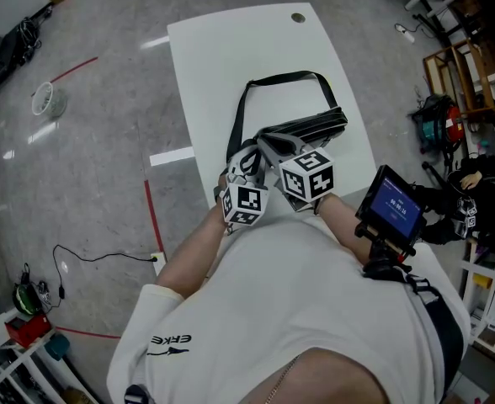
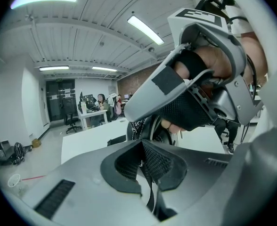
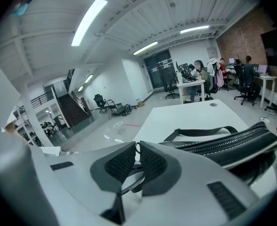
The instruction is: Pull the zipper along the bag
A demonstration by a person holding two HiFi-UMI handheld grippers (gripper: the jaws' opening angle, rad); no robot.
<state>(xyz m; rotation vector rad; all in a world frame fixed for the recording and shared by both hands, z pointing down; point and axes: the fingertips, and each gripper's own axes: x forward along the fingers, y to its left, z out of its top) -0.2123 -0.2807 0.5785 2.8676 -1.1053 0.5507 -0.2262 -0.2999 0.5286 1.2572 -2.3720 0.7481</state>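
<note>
My right gripper has its jaws nearly together, pinching a thin metal ring that I take for the zipper pull. The left gripper is clamped on a black strip, probably the end tab of the bag. The bag lies at the centre of the head view on the white table, its strap looped toward the top of the frame.

The worry is the ring. The bite on it is shallow, right at the pad tips, so a pull angled off the line of zipper teeth could pop it free. If the left grip slides on that strip, the whole bag would drag along the table instead of the slider running.

Nothing of the bag's contents shows (I can't say whether anything is inside).
</note>
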